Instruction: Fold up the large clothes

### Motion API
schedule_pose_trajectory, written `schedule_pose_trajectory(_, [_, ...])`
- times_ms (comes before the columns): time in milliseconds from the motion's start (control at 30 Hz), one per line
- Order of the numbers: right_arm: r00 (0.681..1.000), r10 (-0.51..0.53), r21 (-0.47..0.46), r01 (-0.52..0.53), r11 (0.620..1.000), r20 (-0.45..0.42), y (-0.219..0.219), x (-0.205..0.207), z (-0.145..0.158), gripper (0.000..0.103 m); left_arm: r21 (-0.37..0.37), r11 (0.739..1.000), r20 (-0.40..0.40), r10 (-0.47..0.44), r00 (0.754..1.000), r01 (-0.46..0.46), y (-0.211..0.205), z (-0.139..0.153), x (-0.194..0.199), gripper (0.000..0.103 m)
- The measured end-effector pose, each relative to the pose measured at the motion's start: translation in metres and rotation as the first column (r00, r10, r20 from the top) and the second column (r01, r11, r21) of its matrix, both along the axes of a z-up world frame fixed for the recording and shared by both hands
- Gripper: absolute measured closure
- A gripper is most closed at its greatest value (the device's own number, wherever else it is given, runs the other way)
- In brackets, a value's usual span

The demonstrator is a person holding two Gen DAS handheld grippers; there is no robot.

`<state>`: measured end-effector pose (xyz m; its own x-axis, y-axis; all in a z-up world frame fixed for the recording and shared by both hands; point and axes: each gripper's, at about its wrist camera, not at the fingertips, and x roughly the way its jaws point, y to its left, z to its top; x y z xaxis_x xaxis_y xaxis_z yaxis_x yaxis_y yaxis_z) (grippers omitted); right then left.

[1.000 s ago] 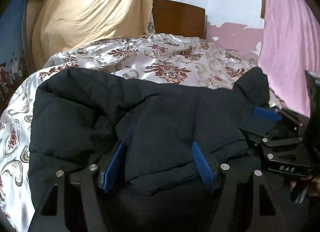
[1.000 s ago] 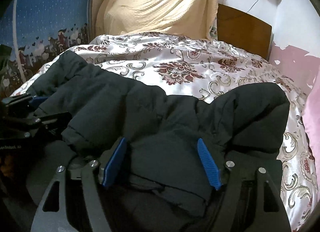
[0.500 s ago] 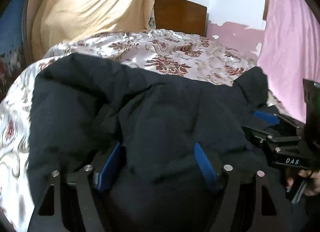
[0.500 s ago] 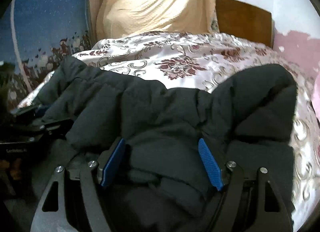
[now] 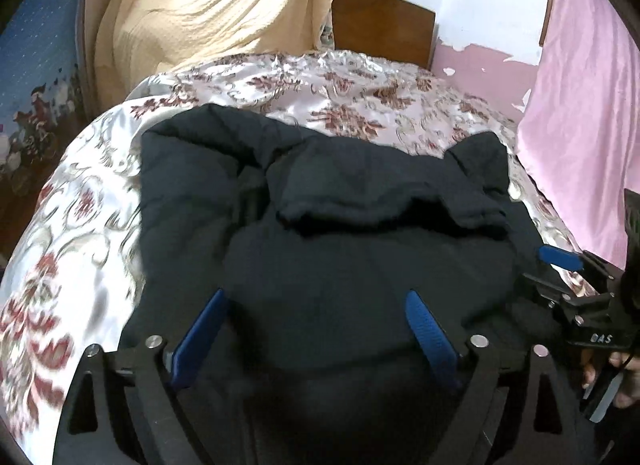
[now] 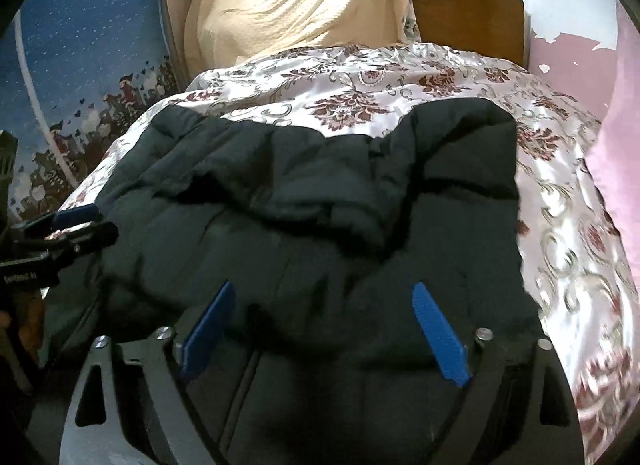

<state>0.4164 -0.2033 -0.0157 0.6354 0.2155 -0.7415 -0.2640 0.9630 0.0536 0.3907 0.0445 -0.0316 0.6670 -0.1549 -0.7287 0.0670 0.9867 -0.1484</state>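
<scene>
A dark padded jacket (image 5: 360, 205) lies folded over on itself on the flowered satin bedspread (image 5: 340, 93). My left gripper (image 5: 314, 297) hangs just above its near part. Its jaws are opening, and the blue pads (image 5: 200, 329) stand wide with fabric below them but not pressed. In the right wrist view the same jacket (image 6: 320, 193) fills the middle. My right gripper (image 6: 323, 287) is also opening over it and grips nothing. Each gripper shows in the other's view: the right gripper (image 5: 560, 261) at the jacket's right edge, the left gripper (image 6: 76, 221) at its left edge.
A cream cloth (image 5: 208, 5) drapes at the head of the bed beside a brown wooden headboard (image 5: 384, 21). A pink curtain (image 5: 588, 105) hangs along the right side. A blue patterned wall (image 6: 80, 45) runs along the left. A hand (image 5: 592, 365) holds the right gripper's handle.
Both grippers have spread their jaws and let go of the jacket fold, which now lies flat. Both have drawn back and a little upward, so more bedspread shows.
</scene>
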Motion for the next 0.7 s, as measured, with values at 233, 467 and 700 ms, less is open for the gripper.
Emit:
schedule_pose_trajectory(233, [0.997, 0.064, -0.039, -0.066, 0.997, -0.05, -0.008, -0.085, 0.017, 0.002, 0.024, 1.0, -0.001, -0.008, 1.0, 0.008, -0.011, 0.018, -0.07, 0.0])
schedule_pose_trajectory(467, [0.997, 0.044, -0.11, -0.051, 0.993, -0.063, -0.018, -0.161, 0.027, 0.002, 0.097, 0.995, -0.012, 0.011, 1.0, -0.01, -0.021, 0.032, -0.136, 0.0])
schedule_pose_trajectory(700, [0.996, 0.056, -0.108, -0.063, 0.992, -0.064, -0.035, -0.218, 0.042, 0.002, 0.155, 0.987, -0.011, -0.042, 0.999, 0.043, -0.033, 0.041, -0.2, 0.0])
